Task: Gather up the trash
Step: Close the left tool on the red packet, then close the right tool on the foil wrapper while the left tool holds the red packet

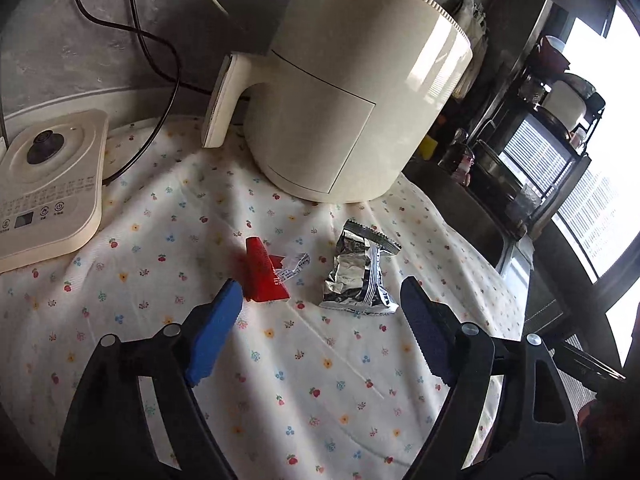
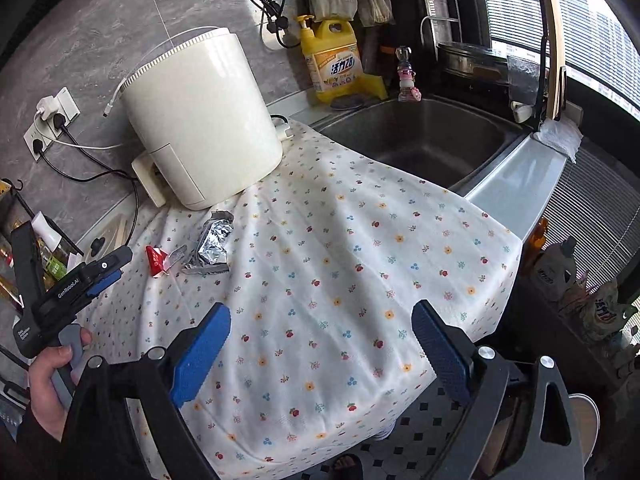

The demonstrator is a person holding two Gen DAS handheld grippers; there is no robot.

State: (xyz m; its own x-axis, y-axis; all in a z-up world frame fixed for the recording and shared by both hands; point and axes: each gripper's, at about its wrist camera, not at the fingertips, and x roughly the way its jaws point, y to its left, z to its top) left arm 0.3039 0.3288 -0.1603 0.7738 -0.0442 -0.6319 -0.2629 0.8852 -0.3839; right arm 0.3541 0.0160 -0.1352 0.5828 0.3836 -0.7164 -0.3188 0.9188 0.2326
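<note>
Tilting downward, the left hand-held gripper (image 1: 320, 292) hangs spread over the silver wrapper (image 1: 360, 276), empty.

yellow detergent bottle (image 2: 334, 60): "活力28" | left hand-held gripper (image 2: 98, 280): "GenRobot.AI" | red wrapper (image 1: 265, 278): print unreadable

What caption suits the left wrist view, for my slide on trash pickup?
Open left gripper nears a red wrapper and a silver foil wrapper on the floral cloth.
</note>
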